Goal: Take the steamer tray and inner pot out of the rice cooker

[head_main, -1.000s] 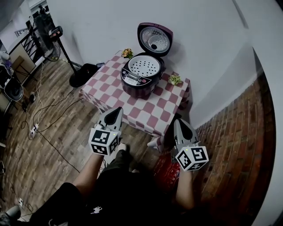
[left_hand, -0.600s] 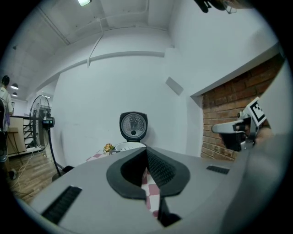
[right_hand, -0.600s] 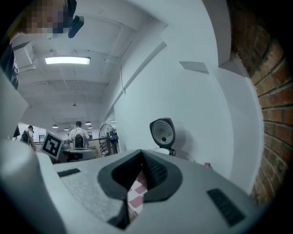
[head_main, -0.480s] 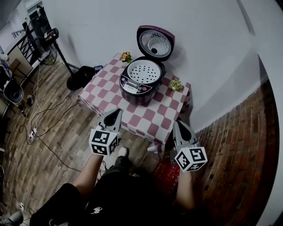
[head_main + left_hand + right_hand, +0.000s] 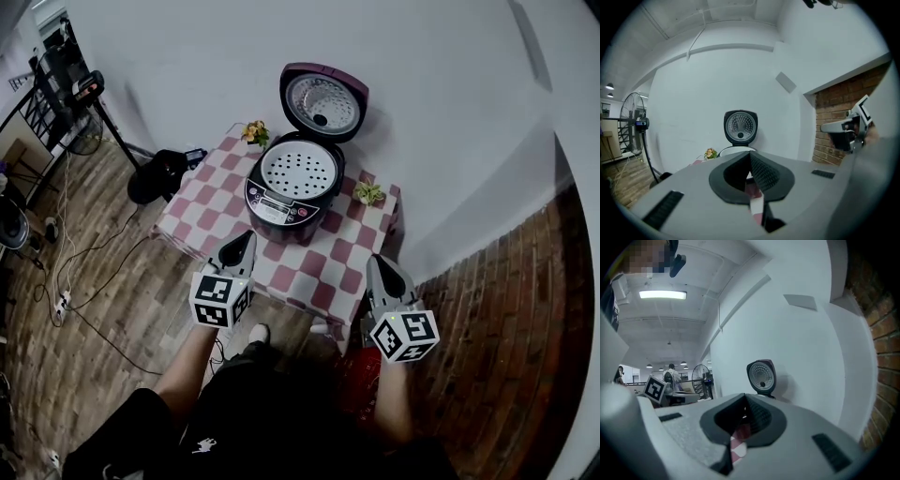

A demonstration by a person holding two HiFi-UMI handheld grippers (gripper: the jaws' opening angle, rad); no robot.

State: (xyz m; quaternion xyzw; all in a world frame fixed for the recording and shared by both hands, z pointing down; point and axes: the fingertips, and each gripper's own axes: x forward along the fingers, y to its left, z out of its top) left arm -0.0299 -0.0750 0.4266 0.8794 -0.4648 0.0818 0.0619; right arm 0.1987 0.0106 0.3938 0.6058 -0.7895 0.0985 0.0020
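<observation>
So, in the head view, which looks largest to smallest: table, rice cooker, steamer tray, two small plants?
1. table
2. rice cooker
3. steamer tray
4. flowering plant and green plant: they look about alike, so unranked.

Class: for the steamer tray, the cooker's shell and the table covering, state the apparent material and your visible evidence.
Steamer tray: probably matt white plastic, with moulded holes; coated metal is possible.
Rice cooker shell: smooth dark-red plastic or painted metal, faintly glossy.
Tablecloth: seemingly fabric, pink-and-white checks, hanging down at the sides.
</observation>
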